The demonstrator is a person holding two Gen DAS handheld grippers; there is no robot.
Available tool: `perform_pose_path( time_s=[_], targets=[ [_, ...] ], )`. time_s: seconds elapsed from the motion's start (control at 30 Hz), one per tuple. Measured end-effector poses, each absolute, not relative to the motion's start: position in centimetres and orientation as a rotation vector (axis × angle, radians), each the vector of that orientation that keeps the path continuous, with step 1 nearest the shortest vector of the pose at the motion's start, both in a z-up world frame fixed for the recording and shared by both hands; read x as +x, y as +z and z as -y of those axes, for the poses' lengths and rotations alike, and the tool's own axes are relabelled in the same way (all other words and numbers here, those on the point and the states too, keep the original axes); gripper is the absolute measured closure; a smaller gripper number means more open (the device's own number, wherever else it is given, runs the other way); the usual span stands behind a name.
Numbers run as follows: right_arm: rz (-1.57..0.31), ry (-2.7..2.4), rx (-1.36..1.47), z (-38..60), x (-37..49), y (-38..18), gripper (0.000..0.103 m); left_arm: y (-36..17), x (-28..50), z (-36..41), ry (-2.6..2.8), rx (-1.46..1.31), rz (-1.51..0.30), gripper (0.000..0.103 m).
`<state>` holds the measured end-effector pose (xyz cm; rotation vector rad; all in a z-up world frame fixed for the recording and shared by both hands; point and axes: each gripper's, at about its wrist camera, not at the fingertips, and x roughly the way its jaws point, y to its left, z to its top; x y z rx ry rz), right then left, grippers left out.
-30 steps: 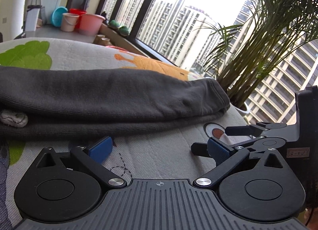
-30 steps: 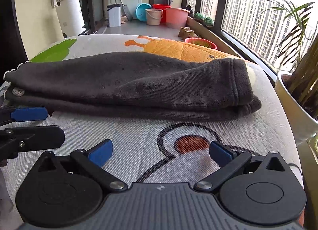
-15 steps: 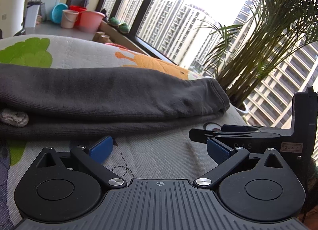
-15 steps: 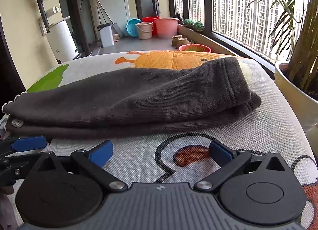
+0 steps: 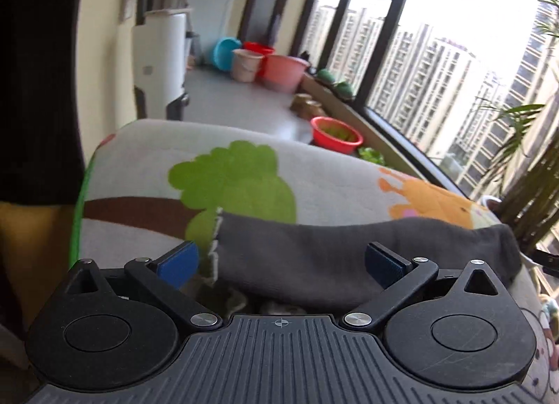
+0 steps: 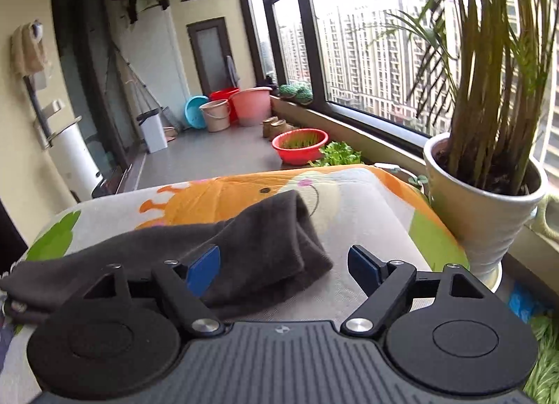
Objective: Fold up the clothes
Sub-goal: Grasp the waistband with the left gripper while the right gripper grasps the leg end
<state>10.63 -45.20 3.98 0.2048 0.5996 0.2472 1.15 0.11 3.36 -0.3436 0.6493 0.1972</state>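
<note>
A dark grey folded garment (image 5: 314,246) lies lengthwise on a cartoon-printed padded surface (image 5: 146,145). In the left wrist view my left gripper (image 5: 279,264) is open, raised over the garment's left end, where a pale edge shows. In the right wrist view the garment (image 6: 227,229) runs from the left edge to its cuffed right end. My right gripper (image 6: 284,269) is open above that right end; its left fingertip (image 6: 202,269) overlaps the cloth and its right fingertip (image 6: 363,269) is over bare surface. Both grippers are empty.
A large potted palm (image 6: 485,201) stands just off the surface's right edge. A red basin (image 6: 300,145), pink and beige buckets (image 6: 244,107) and a white bin (image 6: 152,133) stand on the balcony floor beyond. A person's dark clothing (image 5: 35,72) fills the left.
Both grippers have risen from table level and tilted to look down on the garment. The left has swung toward the garment's left end, the right toward its right end. Both stay open.
</note>
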Motion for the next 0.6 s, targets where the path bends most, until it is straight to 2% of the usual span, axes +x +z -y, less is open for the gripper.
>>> perform_pose_path(
  time_s=[0.03,0.13,0.27,0.3,0.33,0.4,0.47,0.53,0.6],
  targets=[
    [-0.614,0.245,0.229,45.5,11.6,3.7,0.021,2.7,1.7,-0.4,0.207,-0.342,-0.68,0.0],
    [-0.647,0.248,0.289,45.5,14.8,2.0,0.011,1.1,3.3,-0.4,0.203,-0.319,-0.747,0.0],
    [-0.683,0.253,0.272,43.8,17.3,0.1,0.012,0.4,4.3,0.0,0.184,-0.294,-0.723,0.001],
    [-0.687,0.254,0.279,43.6,17.2,-0.3,0.014,0.3,4.5,0.1,0.178,-0.293,-0.713,0.004],
    [-0.689,0.252,0.278,43.3,17.0,-0.6,0.016,0.3,4.5,0.2,0.189,-0.273,-0.702,0.019],
    [-0.676,0.232,0.235,42.8,16.3,-0.6,0.028,0.5,4.3,1.1,0.206,-0.219,-0.694,0.036],
    [-0.682,0.23,0.224,42.9,15.5,-0.6,0.042,0.6,4.0,0.9,0.188,-0.222,-0.692,0.041],
    [-0.692,0.251,0.233,43.7,14.5,-0.6,0.046,0.7,3.3,0.9,0.163,-0.21,-0.693,0.052],
    [-0.696,0.273,0.226,44.2,13.1,-0.6,0.052,0.9,2.5,1.1,0.141,-0.195,-0.697,0.058]
  ],
)
